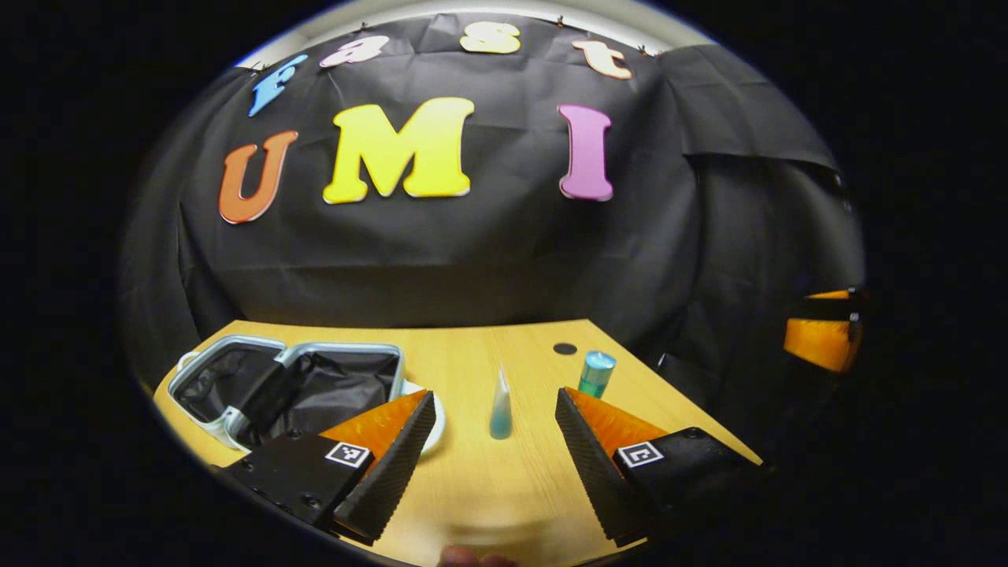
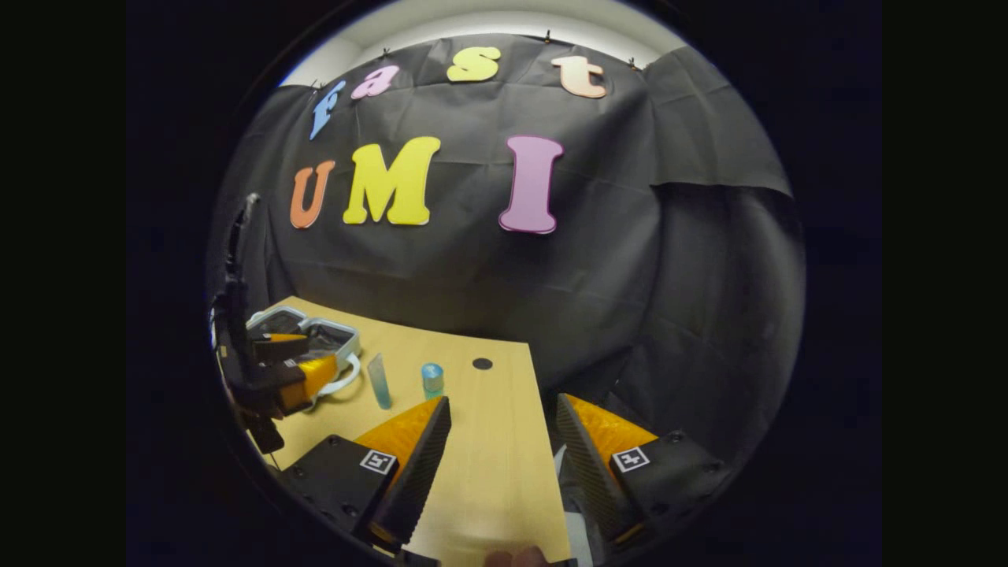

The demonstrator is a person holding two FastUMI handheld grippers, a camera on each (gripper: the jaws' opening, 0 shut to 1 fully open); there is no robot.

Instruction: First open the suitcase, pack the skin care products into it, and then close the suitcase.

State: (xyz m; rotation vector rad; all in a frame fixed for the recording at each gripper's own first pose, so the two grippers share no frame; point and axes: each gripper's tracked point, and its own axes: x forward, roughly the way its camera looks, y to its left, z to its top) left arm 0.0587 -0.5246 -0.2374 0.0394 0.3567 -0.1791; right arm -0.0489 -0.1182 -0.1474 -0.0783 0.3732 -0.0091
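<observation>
Two grippers are held above one light wooden table [image 1: 472, 488], the left gripper [image 1: 494, 457] and right gripper [image 2: 504, 465] both spread wide and empty. One open white hard-shell suitcase with black lining [image 1: 315, 386] is seen at the table's far left. Two skin care products are counted beside it: one slim clear blue tube [image 1: 501, 409] standing upright and one short teal bottle [image 1: 596, 372], apart.

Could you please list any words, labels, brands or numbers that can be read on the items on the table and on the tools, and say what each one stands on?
No legible text.
Open silver-rimmed suitcase with black lining: no writing visible.
Slim translucent blue-green tube: any print too small to read.
Short teal bottle with pale blue cap: likewise too small.
Left tool, right tool: square black-and-white markers, patterns, not words.
</observation>
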